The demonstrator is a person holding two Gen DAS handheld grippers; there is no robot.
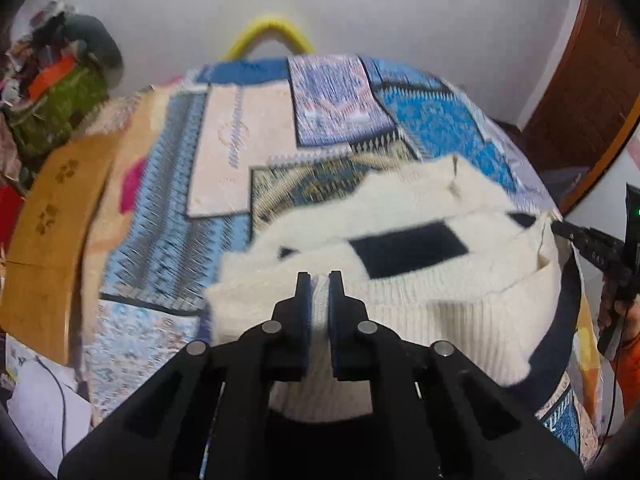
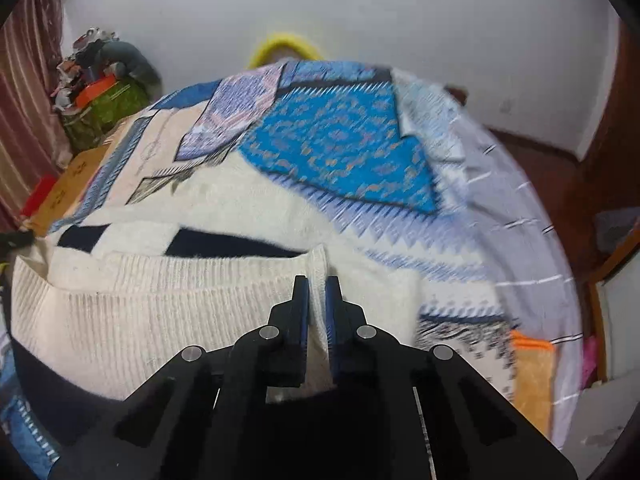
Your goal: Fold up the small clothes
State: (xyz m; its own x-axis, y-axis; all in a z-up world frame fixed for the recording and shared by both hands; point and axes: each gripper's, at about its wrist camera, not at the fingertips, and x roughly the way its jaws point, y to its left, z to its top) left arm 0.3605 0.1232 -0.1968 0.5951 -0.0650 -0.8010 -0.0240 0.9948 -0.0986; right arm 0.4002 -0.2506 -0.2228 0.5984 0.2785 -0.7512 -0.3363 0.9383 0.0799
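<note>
A cream knitted sweater (image 1: 440, 312) with dark navy blocks and a navy hem lies on the patterned bedspread (image 1: 168, 240). My left gripper (image 1: 319, 280) is shut on a pinch of its ribbed cream edge at the garment's left side. In the right wrist view the same sweater (image 2: 160, 312) spreads to the left, and my right gripper (image 2: 317, 284) is shut on its ribbed edge at the right corner. The right gripper (image 1: 560, 228) also shows at the far right of the left wrist view, held by a hand in an orange sleeve.
The blue and cream patchwork bedspread (image 2: 340, 148) covers the bed up to a white wall. A cardboard box (image 1: 52, 224) and a pile of clutter (image 1: 60, 80) stand at the left. A yellow hoop (image 1: 268, 32) leans behind the bed. A wooden door (image 1: 592, 92) is at the right.
</note>
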